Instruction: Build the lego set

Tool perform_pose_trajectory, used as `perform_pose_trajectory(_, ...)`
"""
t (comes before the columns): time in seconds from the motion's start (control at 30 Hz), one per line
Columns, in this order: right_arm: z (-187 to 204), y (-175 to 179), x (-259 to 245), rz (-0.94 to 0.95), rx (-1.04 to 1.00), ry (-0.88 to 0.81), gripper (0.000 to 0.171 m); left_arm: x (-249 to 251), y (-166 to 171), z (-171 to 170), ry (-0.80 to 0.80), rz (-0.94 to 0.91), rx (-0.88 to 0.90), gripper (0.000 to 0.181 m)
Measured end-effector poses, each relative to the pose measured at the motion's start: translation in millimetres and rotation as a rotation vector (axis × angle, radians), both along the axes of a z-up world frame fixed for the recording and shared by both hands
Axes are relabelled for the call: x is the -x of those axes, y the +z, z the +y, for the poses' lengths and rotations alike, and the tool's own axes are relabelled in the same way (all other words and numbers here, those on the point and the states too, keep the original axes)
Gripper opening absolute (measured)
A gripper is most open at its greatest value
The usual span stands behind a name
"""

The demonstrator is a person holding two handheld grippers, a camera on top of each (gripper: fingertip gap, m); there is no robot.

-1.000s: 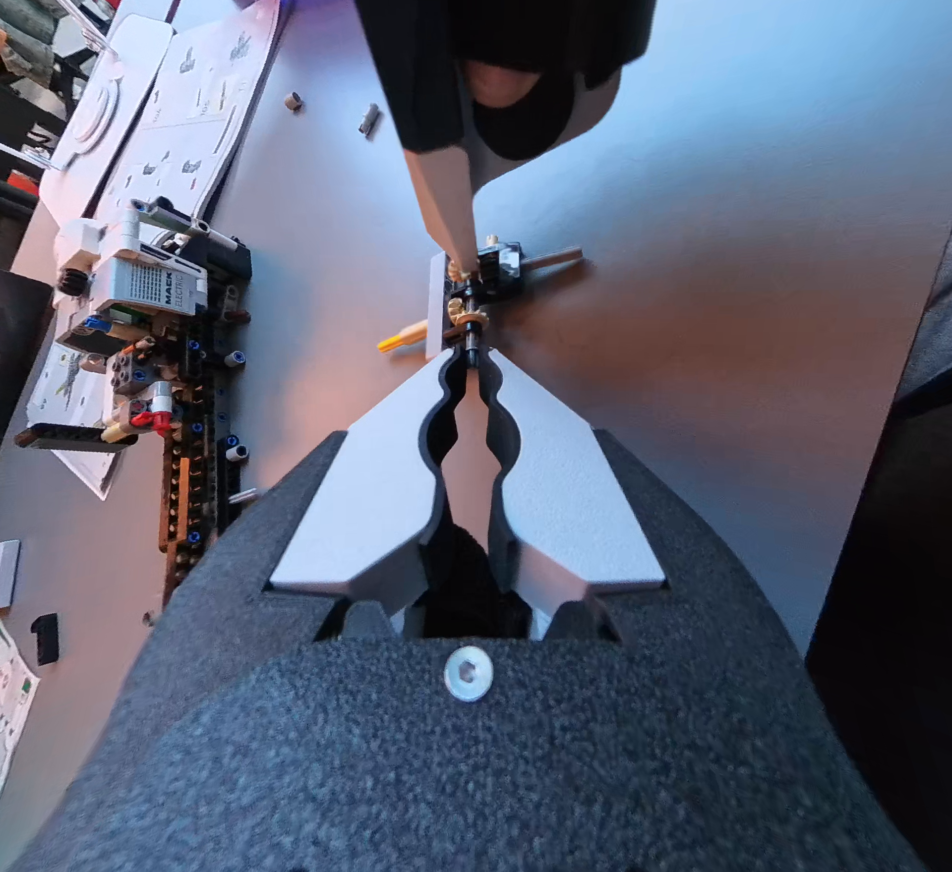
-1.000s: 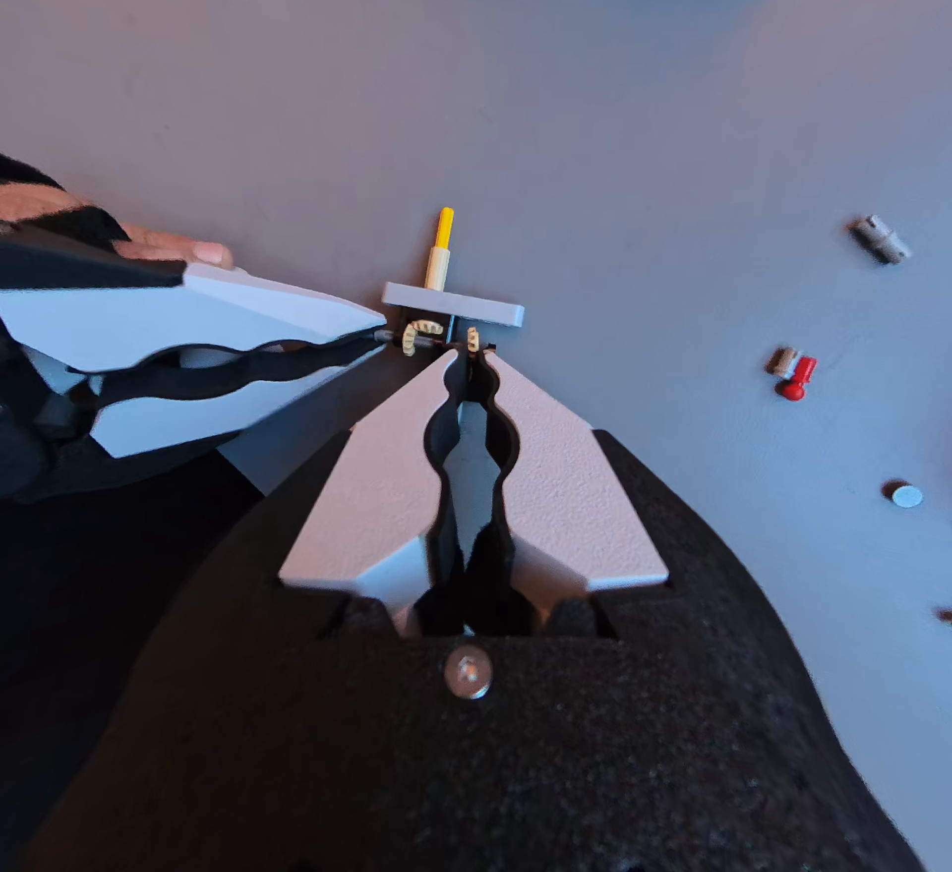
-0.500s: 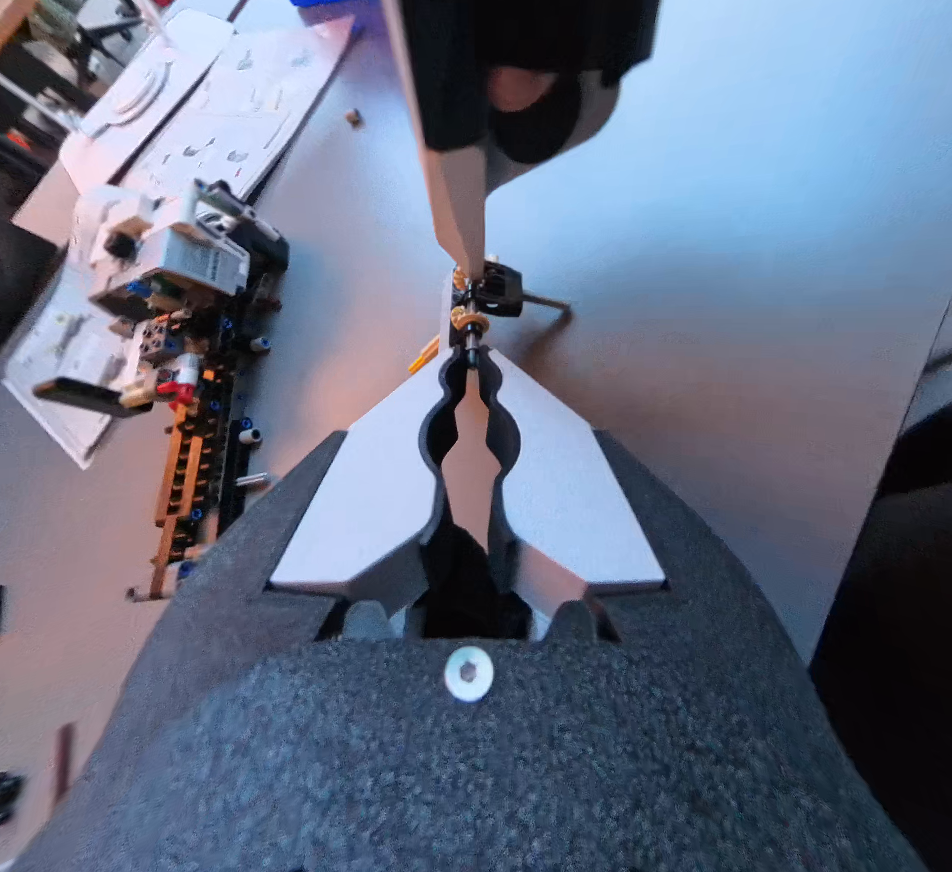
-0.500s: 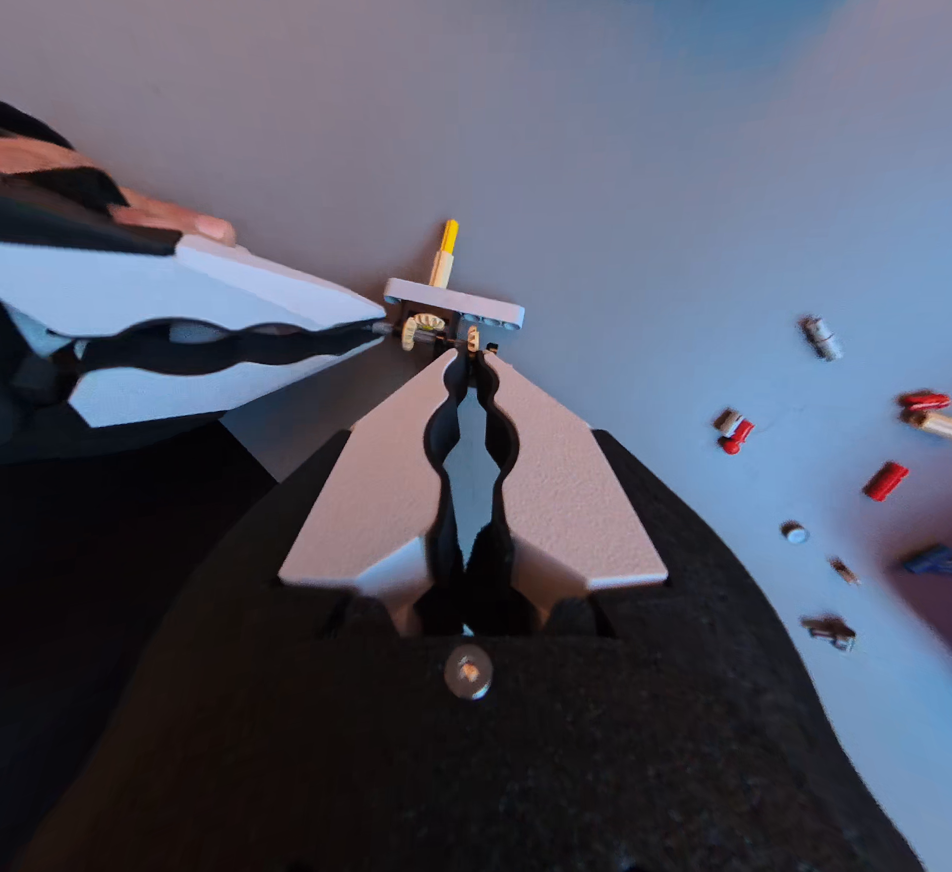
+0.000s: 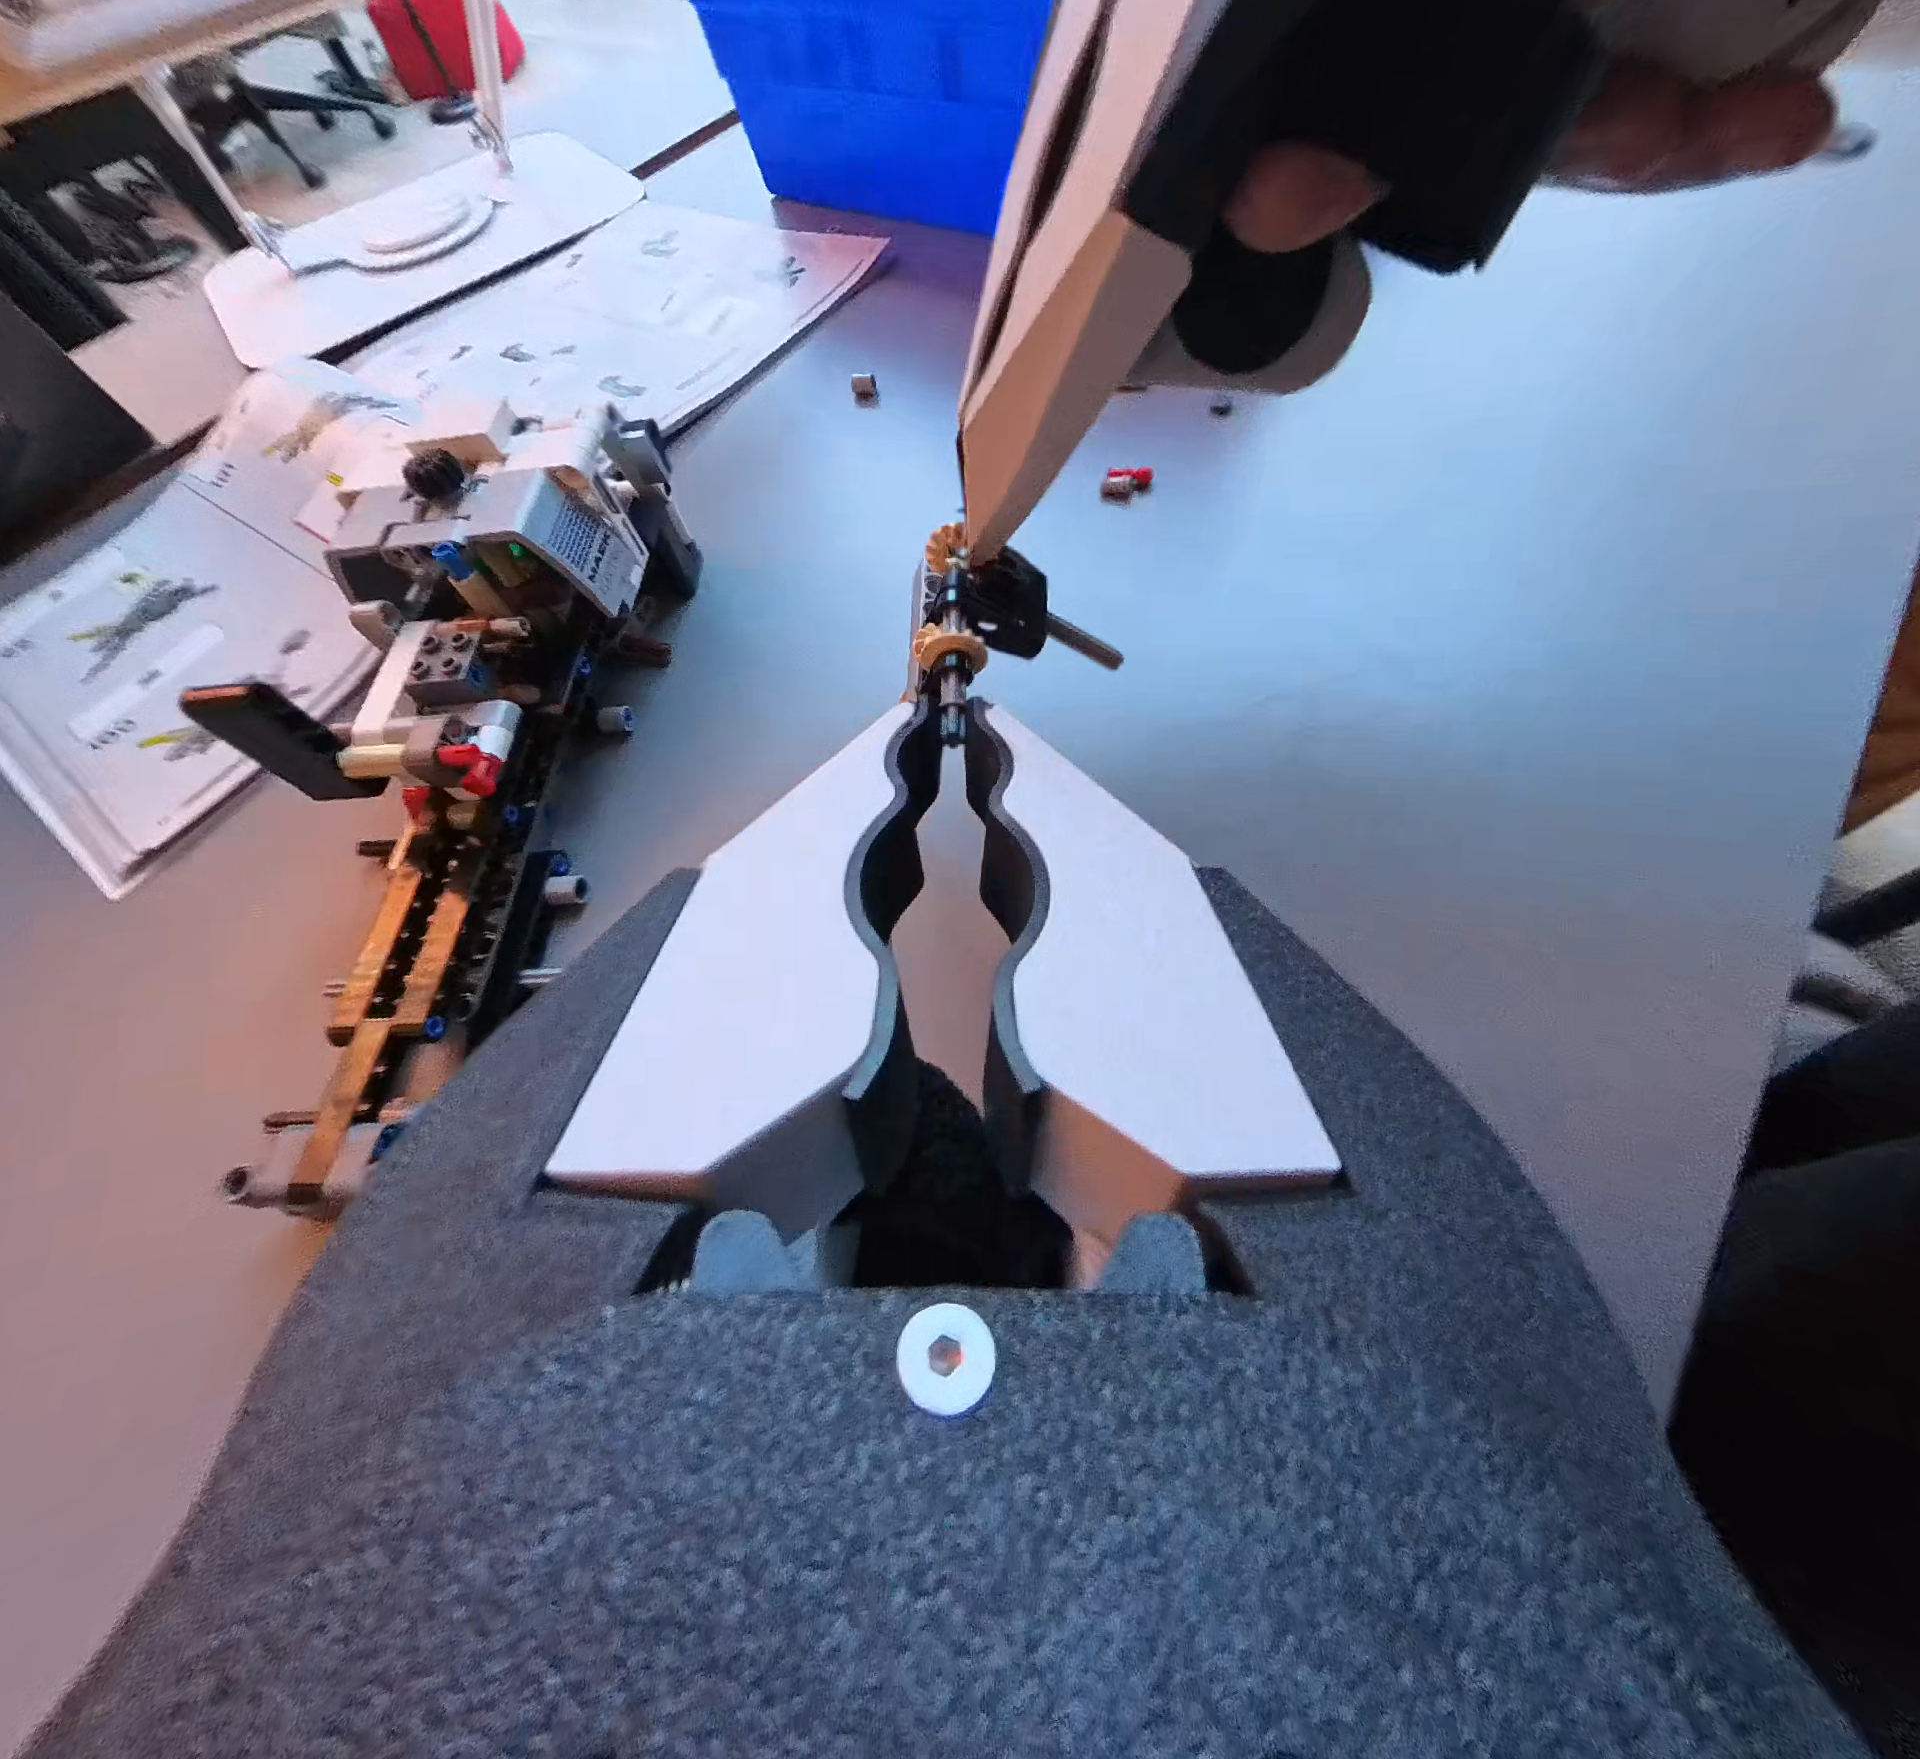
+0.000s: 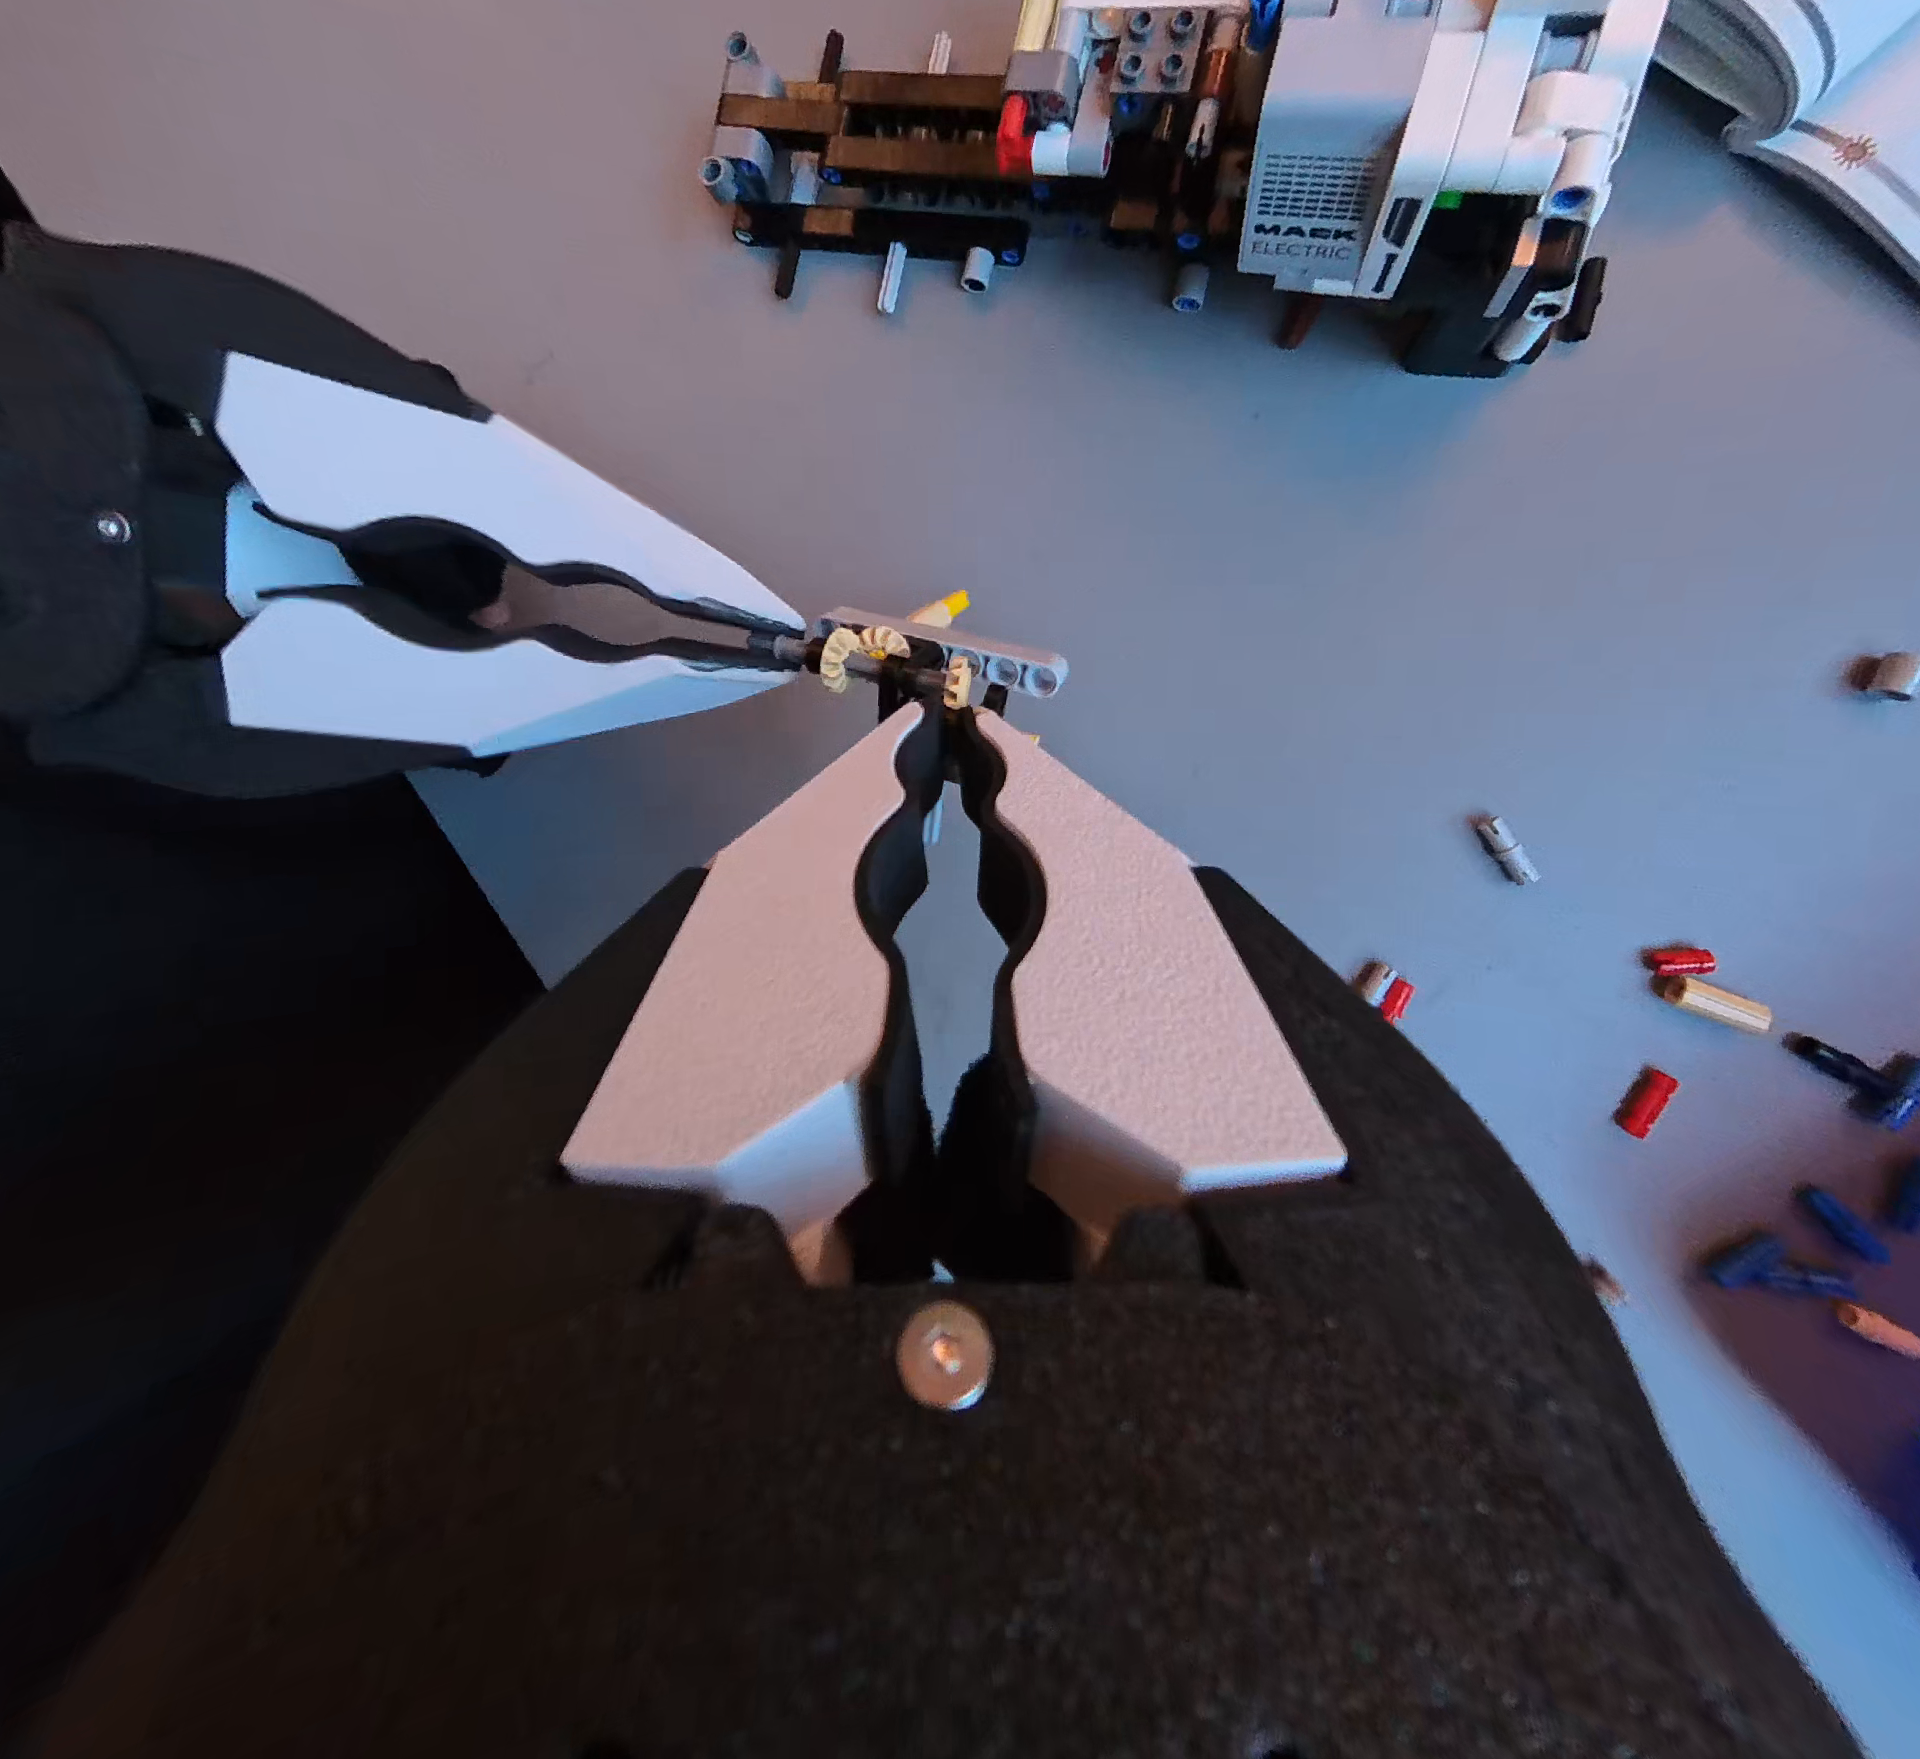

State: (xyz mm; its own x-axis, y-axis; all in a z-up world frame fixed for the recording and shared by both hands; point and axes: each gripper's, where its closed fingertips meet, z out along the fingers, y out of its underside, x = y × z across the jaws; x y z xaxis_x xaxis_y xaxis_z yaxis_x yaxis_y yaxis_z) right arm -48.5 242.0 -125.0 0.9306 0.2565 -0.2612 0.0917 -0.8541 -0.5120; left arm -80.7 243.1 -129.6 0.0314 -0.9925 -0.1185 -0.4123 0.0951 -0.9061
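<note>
**Grippers pinch small gear assembly from two sides**

Left wrist view: clutter sits at nine to eleven o'clock, where a half-built truck model (image 5: 488, 629) lies on the grey table (image 5: 1455, 670) over open instruction booklets (image 5: 665, 317), with a blue bin (image 5: 883, 47) at twelve. A red-and-grey pin (image 5: 1125, 483) lies beyond. The left gripper (image 5: 951, 722) has its tips pressed onto a thin dark axle of the gear assembly (image 5: 977, 613), which is held above the table; that axle runs toward twelve o'clock. The right gripper (image 5: 971, 540) descends from one o'clock, tips closed on the assembly's far end.

Right wrist view: the truck model (image 6: 1195, 140) spans the top and loose pins (image 6: 1704, 1003) scatter at three to four o'clock, all well apart. The gear assembly (image 6: 935, 660) has its grey beam lying nine-to-three. The right gripper (image 6: 945, 717) nips it from six, the left gripper (image 6: 774, 649) from nine.
</note>
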Motion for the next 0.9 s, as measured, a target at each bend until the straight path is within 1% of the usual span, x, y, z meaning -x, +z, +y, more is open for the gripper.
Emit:
perform_pose_trajectory(0.13,0.9,-1.9,-0.7,-0.013,-0.024,0.023,0.001,-1.3,0.8,-1.2,0.018,0.019,-0.134,0.002)
perform_pose_trajectory(0.33,-1.3,-3.0,0.5,0.017,-0.077,0.044,0.001,-0.6,2.1,-0.9,0.032,0.021,-0.171,0.002)
perform_pose_trajectory(0.57,-2.7,-0.1,3.4,0.024,-0.192,0.117,0.0,1.1,8.6,-1.2,0.014,-0.032,-0.08,0.001)
perform_pose_trajectory(0.67,-9.4,-0.4,22.9,0.108,-0.235,0.222,0.0,0.2,12.7,-3.9,-0.012,-0.062,-0.07,0.001)
perform_pose_trajectory(0.7,-8.7,-7.2,20.8,0.064,-0.238,0.229,0.0,0.2,12.5,-3.7,-0.012,-0.061,-0.076,0.001)
perform_pose_trajectory(0.73,-10.7,-14.1,18.2,0.024,-0.217,0.238,0.0,0.7,11.1,-2.5,-0.009,-0.054,-0.079,0.002)
perform_pose_trajectory(0.8,-15.6,-15.4,18.5,0.033,-0.203,0.239,0.0,2.1,4.8,-1.8,-0.016,-0.023,-0.052,0.002)
perform_pose_trajectory(0.9,-26.3,-12.3,18.8,0.125,-0.176,0.206,0.0,6.6,-11.0,1.5,-0.02,0.058,-0.028,0.002)
